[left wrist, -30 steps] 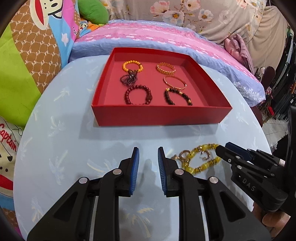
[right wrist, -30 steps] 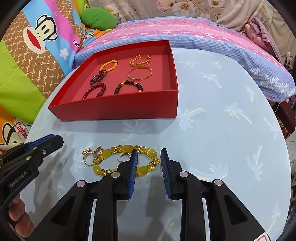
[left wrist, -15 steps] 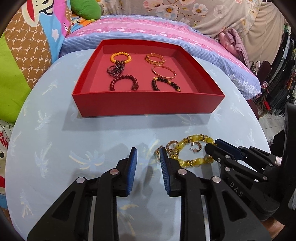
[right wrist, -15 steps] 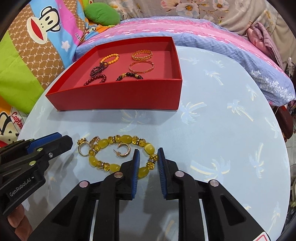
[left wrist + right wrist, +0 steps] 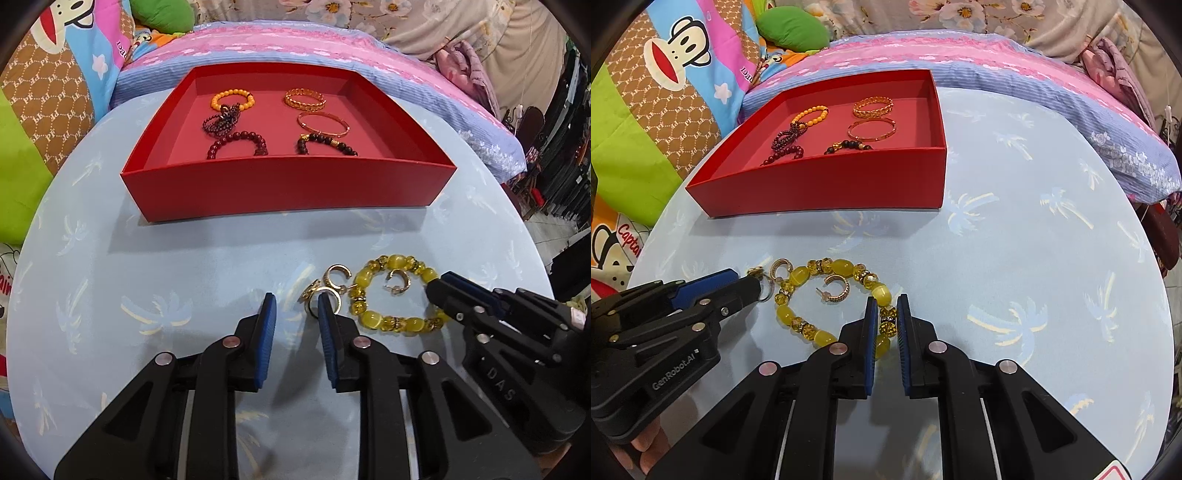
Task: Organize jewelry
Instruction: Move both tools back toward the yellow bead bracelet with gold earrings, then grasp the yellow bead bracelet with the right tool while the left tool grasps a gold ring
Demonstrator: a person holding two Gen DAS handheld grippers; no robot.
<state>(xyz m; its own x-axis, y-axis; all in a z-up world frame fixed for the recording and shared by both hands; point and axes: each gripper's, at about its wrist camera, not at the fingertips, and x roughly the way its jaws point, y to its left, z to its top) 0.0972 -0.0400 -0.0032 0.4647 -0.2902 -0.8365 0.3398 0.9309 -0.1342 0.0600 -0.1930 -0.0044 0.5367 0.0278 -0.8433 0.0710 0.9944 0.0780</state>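
Note:
A yellow bead bracelet [image 5: 395, 321] [image 5: 798, 275] lies on the light blue table, with gold hoop earrings [image 5: 334, 275] [image 5: 836, 290] beside and inside its loop. My right gripper [image 5: 885, 308] straddles the bracelet's right side, its jaws narrowed around the beads. It shows in the left wrist view [image 5: 439, 290] too. My left gripper [image 5: 293, 310] is open just left of the earring cluster; its right finger touches one. It shows in the right wrist view [image 5: 750, 284] too. A red tray [image 5: 288, 181] [image 5: 827, 181] behind holds several bracelets.
The round table [image 5: 147, 258] [image 5: 1034, 240] has a curved edge near left and right. Patterned pillows and a pink and blue bedspread [image 5: 258, 48] lie behind the tray. Dark furniture [image 5: 561, 147] stands at the far right.
Both grippers have moved forward to the jewelry. The right gripper's jaws have narrowed around the yellow bracelet's beads. The left gripper now reaches the earring cluster.

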